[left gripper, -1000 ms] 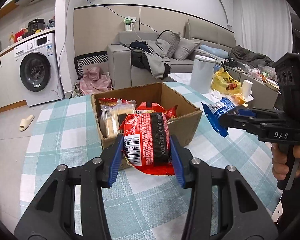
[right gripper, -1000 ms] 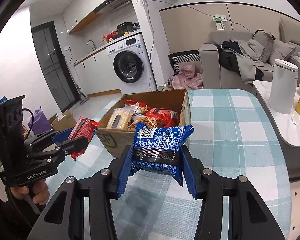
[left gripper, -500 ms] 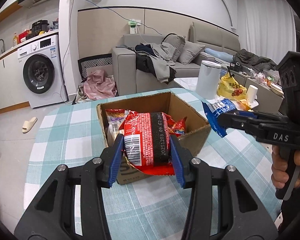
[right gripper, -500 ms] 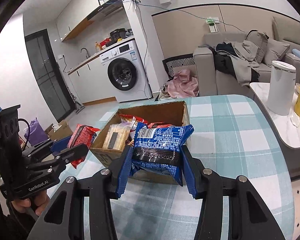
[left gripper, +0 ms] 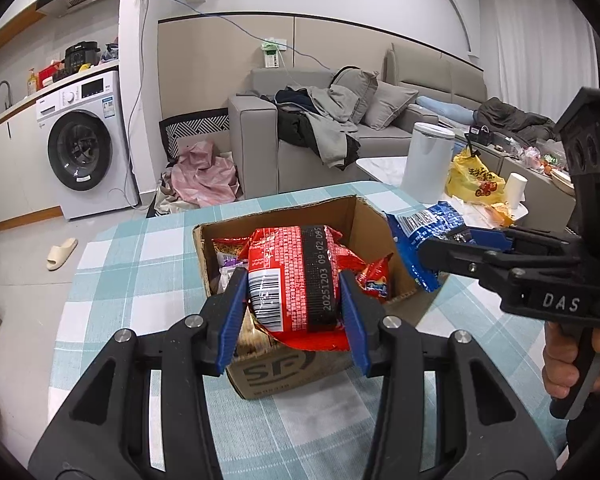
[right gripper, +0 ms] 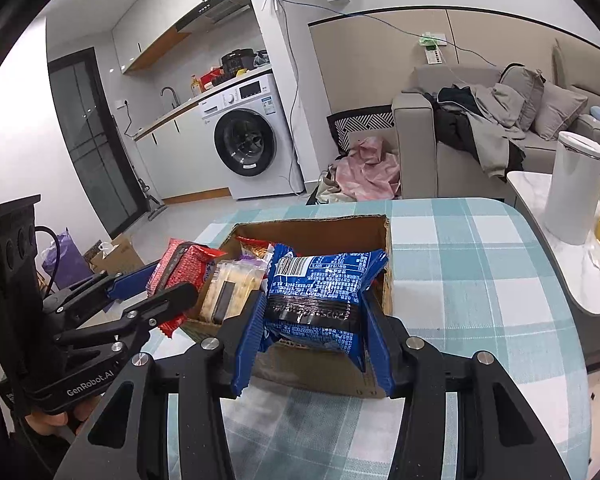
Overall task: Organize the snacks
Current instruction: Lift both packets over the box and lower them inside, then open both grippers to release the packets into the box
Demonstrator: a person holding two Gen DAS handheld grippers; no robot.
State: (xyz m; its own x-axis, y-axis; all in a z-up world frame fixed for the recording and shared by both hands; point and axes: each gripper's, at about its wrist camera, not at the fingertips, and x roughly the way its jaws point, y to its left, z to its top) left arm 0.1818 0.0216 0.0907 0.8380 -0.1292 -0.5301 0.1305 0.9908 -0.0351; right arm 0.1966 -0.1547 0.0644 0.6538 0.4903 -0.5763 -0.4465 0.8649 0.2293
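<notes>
Two close wrist fisheyes angled down, sharing the cardboard box (left gripper: 260, 372) (right gripper: 312, 372) on the checked table (left gripper: 132, 264) (right gripper: 480, 280).

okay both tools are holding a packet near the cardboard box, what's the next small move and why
Probably carry both packets a little further over the cardboard box and lower them in. The left tool is shut on the red packet and the right tool on the blue packet, each held around the box's near rim. The box already holds snacks, but there looks to be room on top.

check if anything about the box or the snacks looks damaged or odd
The cardboard box has a ragged, torn top rim with no flaps. The red packet and blue packet look intact, each gripped in a claw.
</notes>
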